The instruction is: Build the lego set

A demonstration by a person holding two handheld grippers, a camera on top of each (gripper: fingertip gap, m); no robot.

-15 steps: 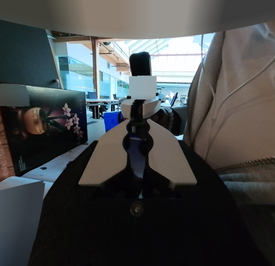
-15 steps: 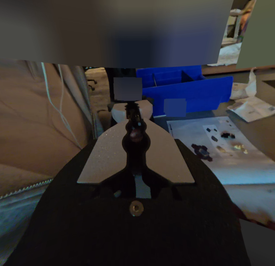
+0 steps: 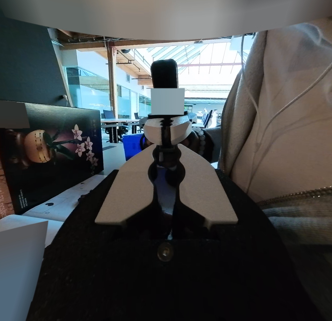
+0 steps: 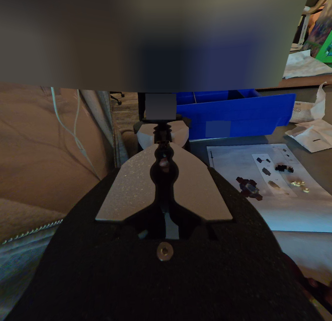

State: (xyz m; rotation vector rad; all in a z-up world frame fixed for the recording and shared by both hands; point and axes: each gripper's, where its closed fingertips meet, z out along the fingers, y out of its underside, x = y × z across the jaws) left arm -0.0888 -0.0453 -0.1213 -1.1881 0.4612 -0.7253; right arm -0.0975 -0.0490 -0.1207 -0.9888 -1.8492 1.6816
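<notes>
left gripper point(image 3: 166, 151) pinching small dark piece point(image 3: 166, 147) in mid-air | right gripper point(image 4: 163, 147) pressed together, tip to tip against it | we judge a skewed push could pop it loose onto the paper sheet point(image 4: 269, 213)

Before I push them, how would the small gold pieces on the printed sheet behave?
The gold pieces look tiny and rounded, so probably light and apt to roll or scatter. They lie loose on the printed sheet, which looks smooth, so they would likely slide easily.
</notes>
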